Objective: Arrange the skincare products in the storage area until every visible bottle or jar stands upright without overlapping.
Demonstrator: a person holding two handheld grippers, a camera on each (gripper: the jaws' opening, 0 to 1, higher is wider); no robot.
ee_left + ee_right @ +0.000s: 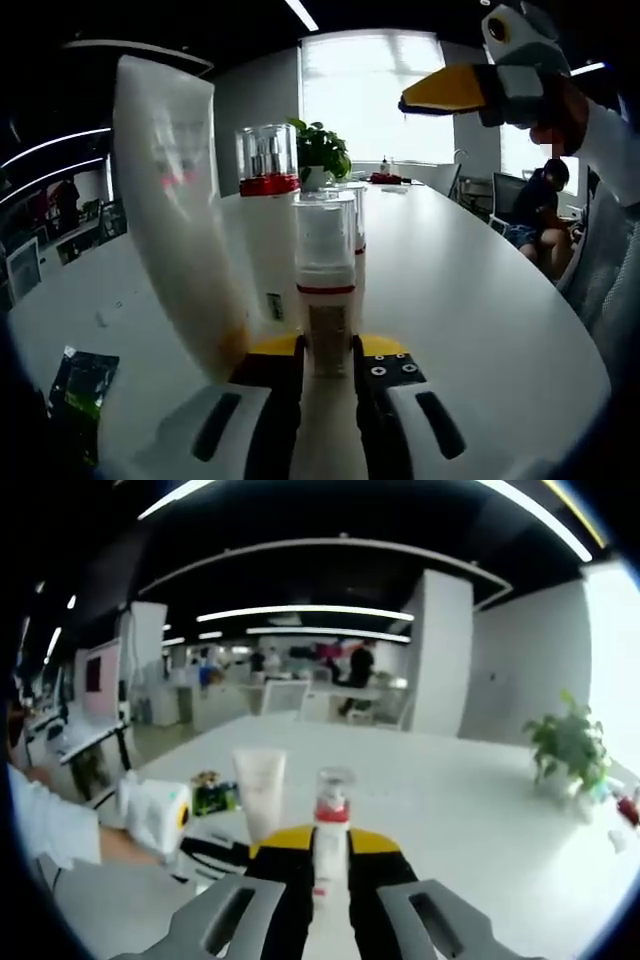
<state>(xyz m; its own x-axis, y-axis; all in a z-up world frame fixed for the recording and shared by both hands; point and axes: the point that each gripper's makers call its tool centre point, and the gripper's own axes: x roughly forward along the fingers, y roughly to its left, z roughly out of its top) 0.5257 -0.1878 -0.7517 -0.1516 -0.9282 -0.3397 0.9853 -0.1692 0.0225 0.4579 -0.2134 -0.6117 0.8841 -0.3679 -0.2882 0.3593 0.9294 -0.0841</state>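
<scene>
At six o'clock in the left gripper view, the left gripper point(329, 352) pinches a clear, red-banded pump bottle point(324, 290) upright on the white table point(470, 300) beside the tall white tube point(180, 200), presumably to keep it standing, while the right gripper point(329, 865) likewise pinches a slim red-collared bottle point(331, 825).

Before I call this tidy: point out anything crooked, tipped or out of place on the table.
The white tube in the left gripper view leans to one side instead of standing straight. A dark green packet lies flat near the table edge. The bottles beside the tube look upright.
</scene>
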